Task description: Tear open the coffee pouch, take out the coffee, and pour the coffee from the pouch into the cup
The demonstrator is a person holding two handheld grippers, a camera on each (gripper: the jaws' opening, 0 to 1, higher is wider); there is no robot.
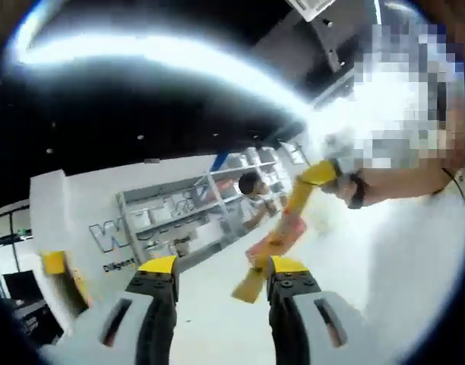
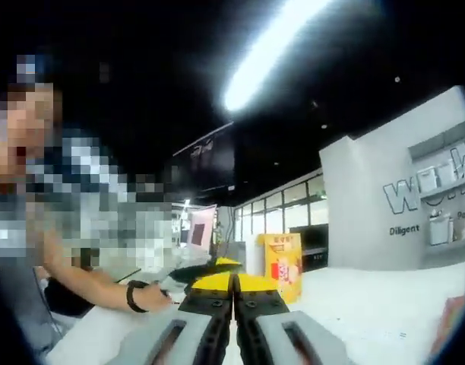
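Left gripper view: the left claw (image 1: 221,275) rises from the bottom edge with its yellow-tipped jaws standing apart, nothing between them. Just past the right jaw tip a long red-and-yellow coffee pouch (image 1: 274,243) hangs tilted in the air above the white surface (image 1: 384,266), its lower end near that jaw but not clearly touching it. The pouch's upper end runs up to the yellow tip of the right claw (image 1: 317,173), which enters from the right and appears to pinch that end; the exact contact is blurred. A person's forearm with a dark wristband (image 1: 359,190) sits behind that claw. Farther back stand grey shelving (image 1: 179,209) against a white wall with lettering, and a second person near the shelves. Right gripper view: the right claw (image 2: 233,283) comes up from the bottom with its jaws pressed together; the pouch between the tips cannot be made out here. This view adds a small red-and-yellow carton (image 2: 283,266) standing upright on the surface just beyond the jaw tips, and a person's hand (image 2: 153,295) with the dark wristband resting on the surface at the left. A bright ceiling light strip (image 2: 270,49) runs overhead.
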